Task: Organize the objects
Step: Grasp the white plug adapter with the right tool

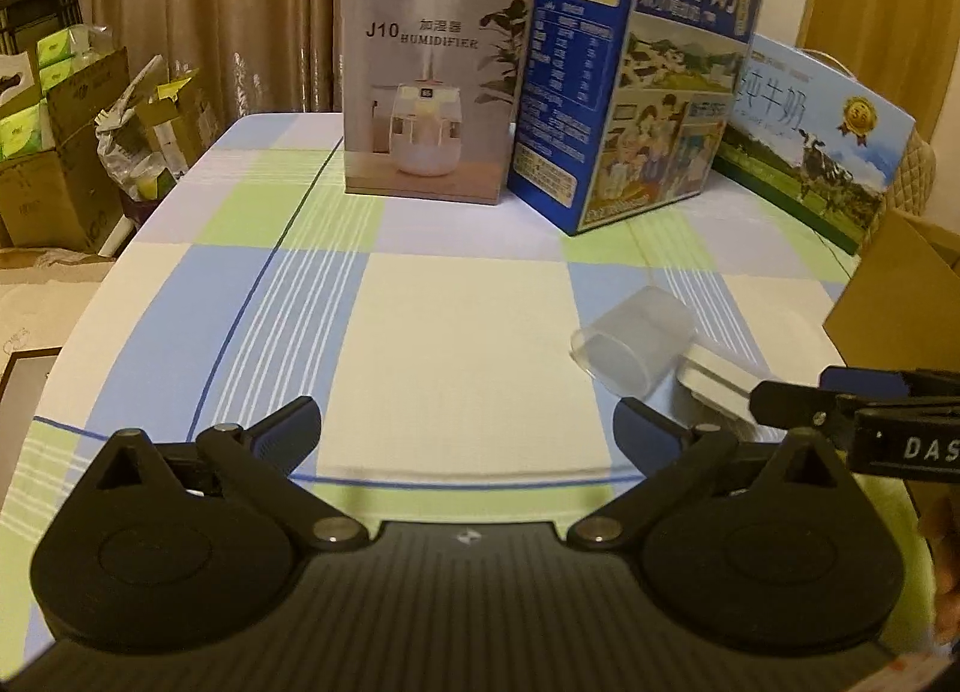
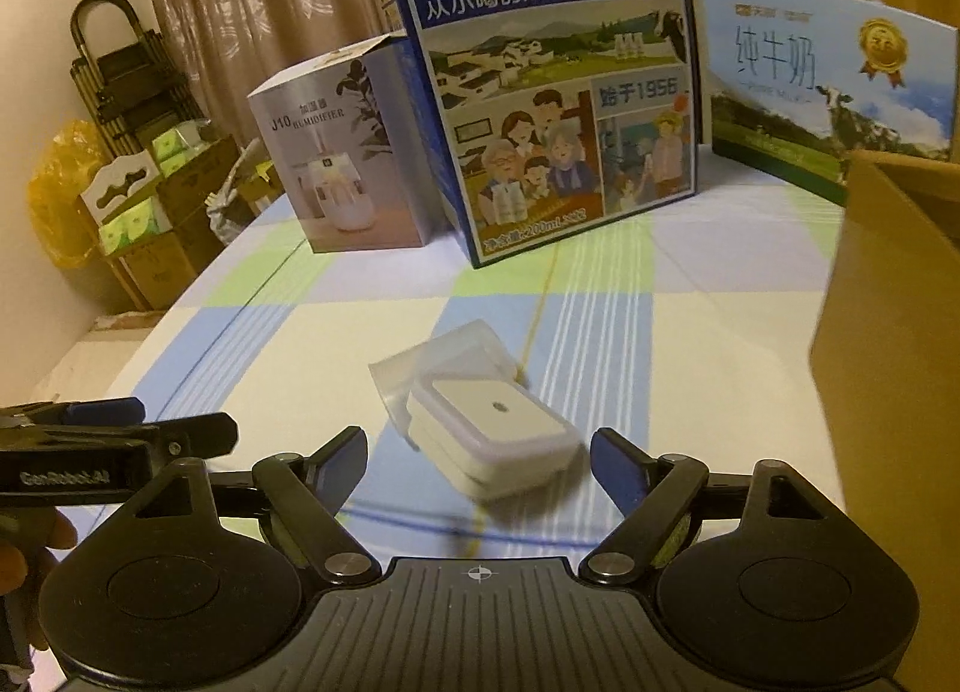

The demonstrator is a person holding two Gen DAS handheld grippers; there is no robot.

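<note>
Checked tablecloth (image 2: 690, 344), both tools empty, approach step on the humidifier (image 2: 498, 440).
Right gripper (image 2: 480, 467) jaws wide, nothing held; the humidifier lies on its side just ahead, lower centre of frame, white base toward the camera, clear cap away, long axis running to upper left. Left gripper (image 1: 468, 428) fully spread over bare cloth. Next, I judge: advance, straddle the base, close. Boxes (image 2: 540, 92) stand behind.
</note>
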